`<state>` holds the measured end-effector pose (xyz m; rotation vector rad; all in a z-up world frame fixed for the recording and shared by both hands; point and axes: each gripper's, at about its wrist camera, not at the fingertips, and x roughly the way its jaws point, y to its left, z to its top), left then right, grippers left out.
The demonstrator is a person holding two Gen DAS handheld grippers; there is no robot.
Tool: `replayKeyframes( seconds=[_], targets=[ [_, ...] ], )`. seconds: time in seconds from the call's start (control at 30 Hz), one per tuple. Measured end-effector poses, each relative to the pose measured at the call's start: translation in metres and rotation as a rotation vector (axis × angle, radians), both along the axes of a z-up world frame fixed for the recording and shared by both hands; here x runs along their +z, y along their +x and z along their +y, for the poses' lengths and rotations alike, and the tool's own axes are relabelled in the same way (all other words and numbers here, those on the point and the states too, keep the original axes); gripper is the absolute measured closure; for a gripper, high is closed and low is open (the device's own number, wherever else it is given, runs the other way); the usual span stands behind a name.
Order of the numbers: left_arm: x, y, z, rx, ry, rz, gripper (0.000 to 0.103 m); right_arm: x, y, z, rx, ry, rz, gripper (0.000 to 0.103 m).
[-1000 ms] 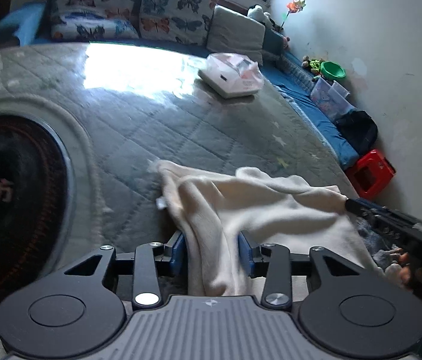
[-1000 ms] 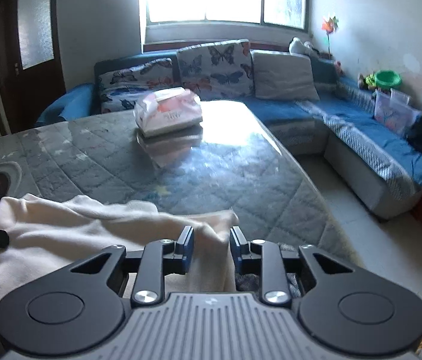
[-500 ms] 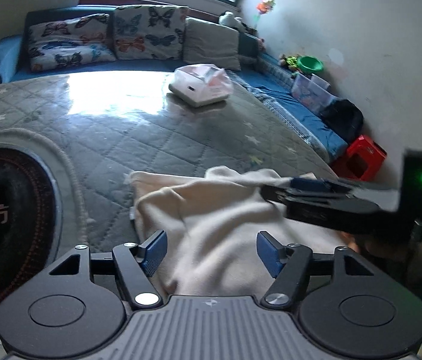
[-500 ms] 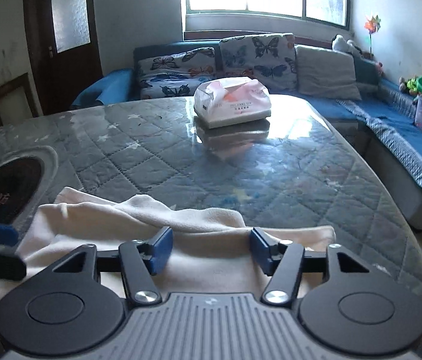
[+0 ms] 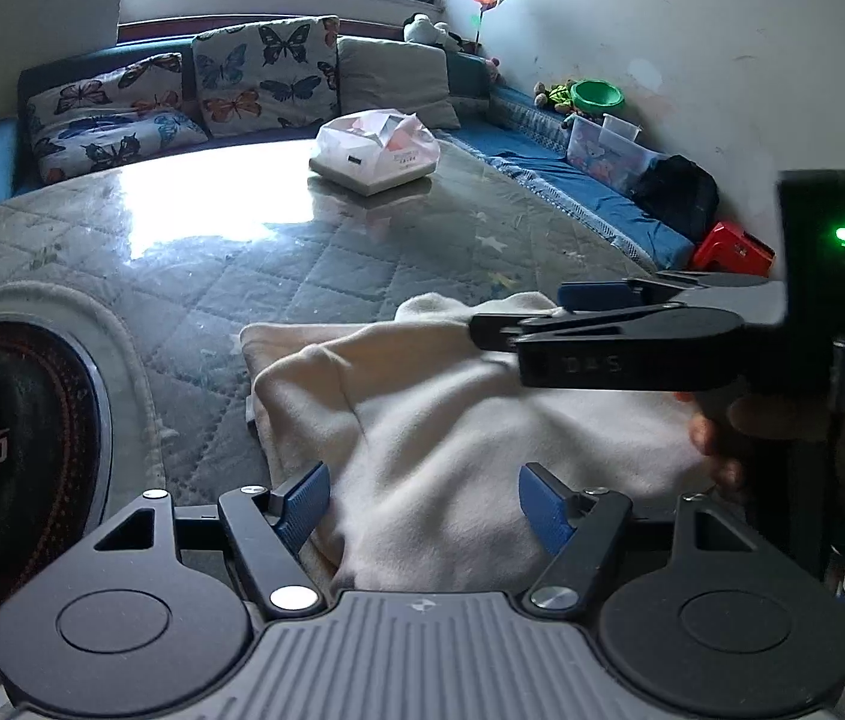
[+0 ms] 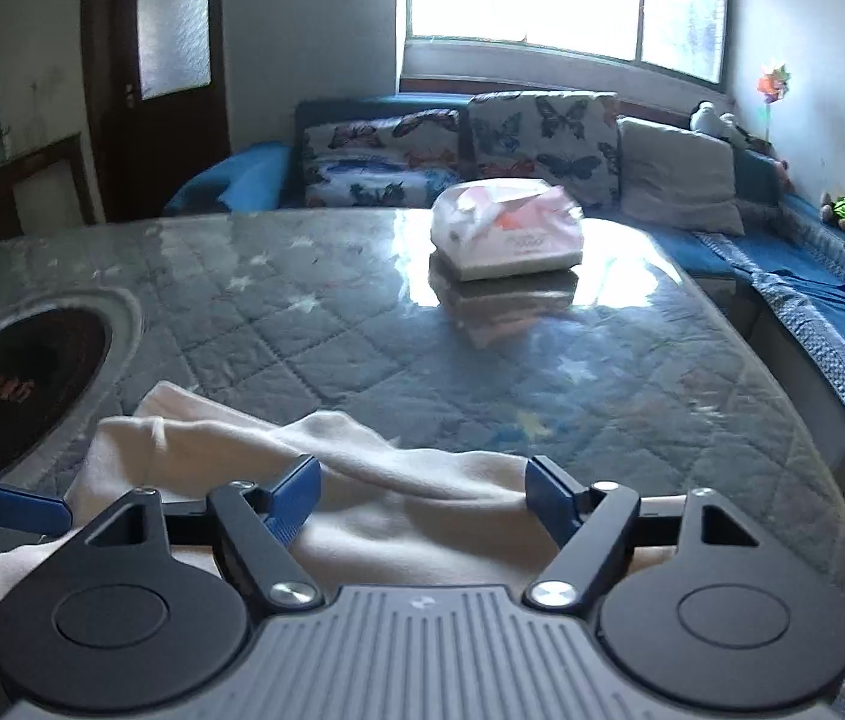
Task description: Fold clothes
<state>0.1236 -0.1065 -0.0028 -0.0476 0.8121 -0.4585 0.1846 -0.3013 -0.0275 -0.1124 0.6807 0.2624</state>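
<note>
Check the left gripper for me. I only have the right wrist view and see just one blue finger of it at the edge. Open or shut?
Observer: The left gripper is open. Its fingers are spread with the cream cloth lying between them, not pinched.
Operator: Is my right unit showing power?
Observer: Yes. In the left wrist view, a green light is lit on the body of the right gripper.

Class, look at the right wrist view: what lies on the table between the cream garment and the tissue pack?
Nothing: between the cream garment and the tissue pack, only bare quilted table cover shows in the right wrist view.
</note>
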Motion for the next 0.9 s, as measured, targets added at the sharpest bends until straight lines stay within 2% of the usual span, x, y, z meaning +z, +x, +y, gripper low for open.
replayKeyframes(
  seconds=[0.1,0.27,0.4,0.6,0.9],
  targets=[
    [0.0,-0.001,0.003,0.004,-0.001,0.001,0.029,-0.005,0.008,0.006,-0.003,-0.01,0.01,0.024],
    [0.003,-0.002,0.012,0.031,-0.011,-0.009,0.024,0.005,0.004,0.001,-0.013,0.014,-0.002,0.023],
    [0.006,-0.003,0.021,0.057,-0.019,-0.016,0.024,0.014,-0.02,-0.006,0.011,0.023,-0.004,0.023],
    [0.006,-0.004,0.03,0.093,-0.02,-0.015,0.024,0.012,-0.068,-0.008,0.032,0.006,-0.018,0.023],
    [-0.005,-0.009,0.027,0.094,0.038,-0.017,0.024,-0.003,-0.122,-0.016,-0.043,0.04,-0.076,0.021]
  ],
)
